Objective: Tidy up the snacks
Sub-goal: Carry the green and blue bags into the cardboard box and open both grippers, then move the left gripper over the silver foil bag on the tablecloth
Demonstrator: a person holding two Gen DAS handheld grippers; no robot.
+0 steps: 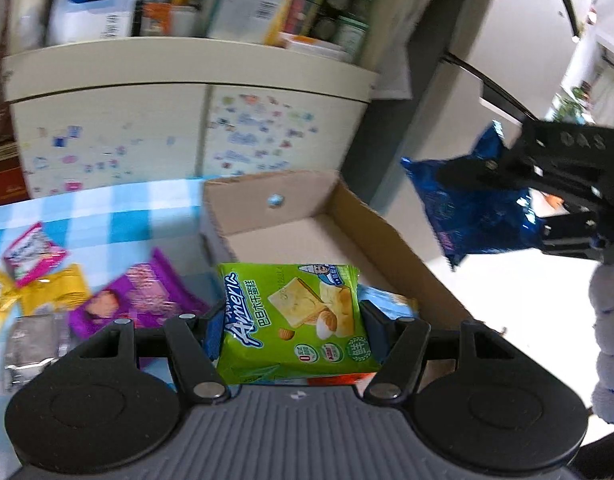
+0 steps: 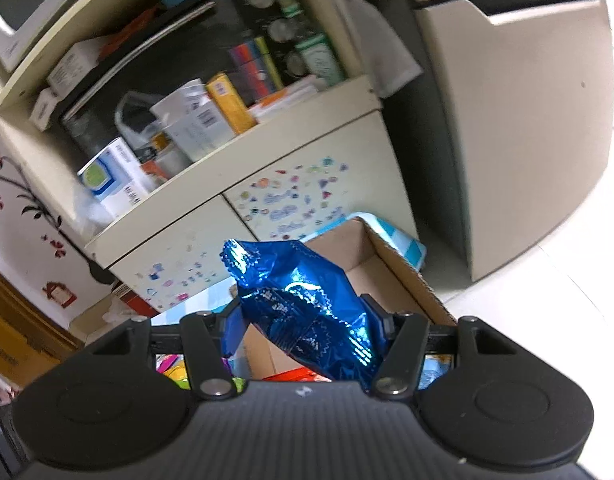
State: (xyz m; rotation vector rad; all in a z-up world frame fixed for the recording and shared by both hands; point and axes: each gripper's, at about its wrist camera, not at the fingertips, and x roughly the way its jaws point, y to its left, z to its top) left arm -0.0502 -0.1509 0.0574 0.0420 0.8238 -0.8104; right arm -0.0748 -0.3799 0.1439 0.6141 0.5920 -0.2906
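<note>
Blurred shelf clutter (image 1: 227, 4) behind, left gripper (image 1: 289, 322) clamped on green snack pack (image 1: 293, 320) at the near edge of cardboard box (image 1: 347, 208), right gripper (image 2: 307, 322) squeezing crinkled blue foil packet (image 2: 307, 308) raised over the box, loose wrappers (image 1: 139, 300) on checked tablecloth (image 1: 119, 216).

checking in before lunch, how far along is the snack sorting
Early. The cardboard box shows bare floor. In hand: the left gripper holds a green cracker pack, the right gripper a blue bag. Left on the checked cloth: purple, pink, yellow and silver packs.
</note>
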